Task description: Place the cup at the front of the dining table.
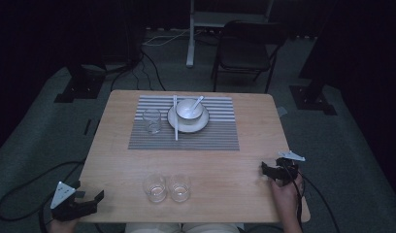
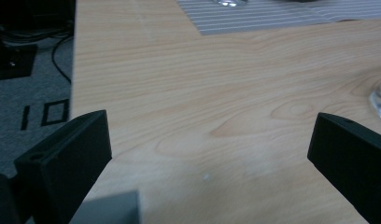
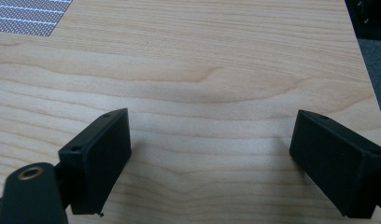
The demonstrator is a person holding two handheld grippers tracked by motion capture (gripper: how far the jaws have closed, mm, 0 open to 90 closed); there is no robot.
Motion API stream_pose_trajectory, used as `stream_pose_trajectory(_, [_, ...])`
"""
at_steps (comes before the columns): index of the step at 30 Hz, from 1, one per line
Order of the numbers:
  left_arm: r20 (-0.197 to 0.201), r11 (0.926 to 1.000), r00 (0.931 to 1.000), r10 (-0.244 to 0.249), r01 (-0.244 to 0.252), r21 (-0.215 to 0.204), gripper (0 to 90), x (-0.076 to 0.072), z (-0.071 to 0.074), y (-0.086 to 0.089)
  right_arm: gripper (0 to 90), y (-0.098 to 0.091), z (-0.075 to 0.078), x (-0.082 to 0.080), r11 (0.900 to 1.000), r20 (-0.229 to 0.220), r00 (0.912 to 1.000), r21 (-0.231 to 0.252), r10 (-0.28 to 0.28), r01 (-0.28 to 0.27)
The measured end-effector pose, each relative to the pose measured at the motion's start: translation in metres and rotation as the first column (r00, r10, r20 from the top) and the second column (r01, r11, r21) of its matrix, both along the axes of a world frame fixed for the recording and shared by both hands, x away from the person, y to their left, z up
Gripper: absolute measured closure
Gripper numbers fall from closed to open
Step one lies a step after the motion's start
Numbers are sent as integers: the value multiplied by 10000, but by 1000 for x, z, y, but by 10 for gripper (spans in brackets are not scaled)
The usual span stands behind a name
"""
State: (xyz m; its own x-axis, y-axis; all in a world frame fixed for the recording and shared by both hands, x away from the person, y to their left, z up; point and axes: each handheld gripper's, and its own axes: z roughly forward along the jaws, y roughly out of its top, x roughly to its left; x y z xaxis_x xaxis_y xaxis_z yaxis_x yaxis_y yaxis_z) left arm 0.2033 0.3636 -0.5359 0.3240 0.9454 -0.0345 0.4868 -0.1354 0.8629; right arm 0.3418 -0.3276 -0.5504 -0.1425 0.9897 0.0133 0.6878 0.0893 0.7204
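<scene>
My left gripper is at the table's front left corner, open, with nothing between its jaws. My right gripper rests low over the table's right front part, held by a hand, and is open over bare wood. Two clear glasses stand side by side near the front edge. One of them shows at the right edge of the left gripper view as a glass. A third glass stands on the striped placemat.
On the placemat a white plate carries a white bowl with a spoon in it. A white stick lies across the plate's left side. The wooden table has a chair behind it, and cables run over the floor.
</scene>
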Motion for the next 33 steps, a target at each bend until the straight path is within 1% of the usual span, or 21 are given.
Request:
stream_pose_trajectory(2, [87, 9997, 9999, 97, -99, 236, 0, -5, -2, 5, 120, 0, 0, 0, 10000, 0, 10000, -2, 1, -1])
stream_pose_trajectory(3, [189, 9994, 9996, 194, -200, 281, 0, -8, -3, 7, 120, 0, 0, 0, 10000, -2, 10000, 4, -6, 6])
stream_pose_trajectory(4, [301, 9994, 9991, 293, -299, 181, 0, -11, -4, 10, 120, 0, 0, 0, 10000, -4, 10000, 3, -11, 11])
stream_pose_trajectory(5, [301, 9994, 9991, 293, -299, 181, 0, -11, -4, 10, 120, 0, 0, 0, 10000, -4, 10000, 3, -11, 11])
stream_pose_trajectory(6, [264, 9985, 9982, 539, -539, -19, 0, -15, -6, 15, 120, 0, 0, 0, 10000, -4, 10000, 4, -11, 11])
stream_pose_trajectory(7, [344, 9977, 9971, 674, -671, -94, 0, -17, -6, 18, 120, 0, 0, 0, 10000, -5, 10000, 5, -11, 11])
stream_pose_trajectory(9, [335, 9957, 9951, 927, -926, -68, 0, -20, -6, 22, 120, 0, 0, 0, 10000, -4, 10000, 4, -11, 11])
stream_pose_trajectory(12, [432, 9921, 9913, 1240, -1231, -232, 0, -24, -9, 28, 120, 0, 0, 0, 10000, -6, 10000, 5, -10, 10])
stream_pose_trajectory(14, [576, 9875, 9860, 1562, -1547, -307, 0, -27, -10, 32, 120, 0, 0, 0, 10000, -5, 10000, 7, -9, 9])
stream_pose_trajectory(15, [741, 9836, 9808, 1804, -1794, -198, 0, -29, -11, 33, 120, 0, 0, 0, 10000, -5, 10000, 6, -11, 11])
stream_pose_trajectory(16, [1037, 9765, 9713, 2140, -2156, 40, 0, -32, -10, 34, 119, 0, 0, 0, 10000, -6, 10000, 6, -10, 10])
stream_pose_trajectory(18, [1329, 9637, 9565, 2598, -2657, 278, 0, -35, -9, 36, 120, 0, 0, 0, 10000, -4, 10000, 5, -7, 7])
stream_pose_trajectory(19, [1423, 9630, 9540, 2640, -2690, 163, 0, -37, -9, 38, 120, 0, 0, 0, 10000, -5, 10000, 6, -10, 10])
stream_pose_trajectory(20, [1380, 9656, 9562, 2583, -2600, -55, 0, -38, -10, 39, 120, 0, 0, 0, 10000, -5, 10000, 6, -10, 10])
stream_pose_trajectory(22, [1131, 9661, 9600, 2562, -2581, 27, 0, -39, -14, 40, 120, 0, 0, 0, 10000, -4, 10000, 5, -8, 8])
stream_pose_trajectory(23, [997, 9685, 9635, 2483, -2487, -85, 0, -40, -17, 41, 119, 0, 0, 0, 10000, -3, 10000, 5, -7, 7])
stream_pose_trajectory(24, [998, 9696, 9644, 2448, -2434, -263, 0, -41, -18, 42, 120, 0, 0, 0, 10000, -5, 10000, 6, -9, 9])
stream_pose_trajectory(26, [963, 9671, 9624, 2541, -2515, -379, 0, -43, -19, 44, 119, 0, 0, 0, 10000, -3, 10000, 4, -6, 6])
stream_pose_trajectory(28, [1018, 9664, 9614, 2557, -2512, -552, 0, -45, -19, 45, 120, 0, 0, 0, 10000, -3, 10000, 6, -7, 7])
stream_pose_trajectory(29, [1012, 9665, 9615, 2556, -2516, -509, 0, -46, -20, 45, 120, 0, 0, 0, 10000, -3, 10000, 4, -8, 8])
stream_pose_trajectory(33, [1154, 9665, 9601, 2546, -2484, -650, 0, -47, -19, 45, 120, 0, 0, 0, 10000, -1, 10000, 5, -6, 6])
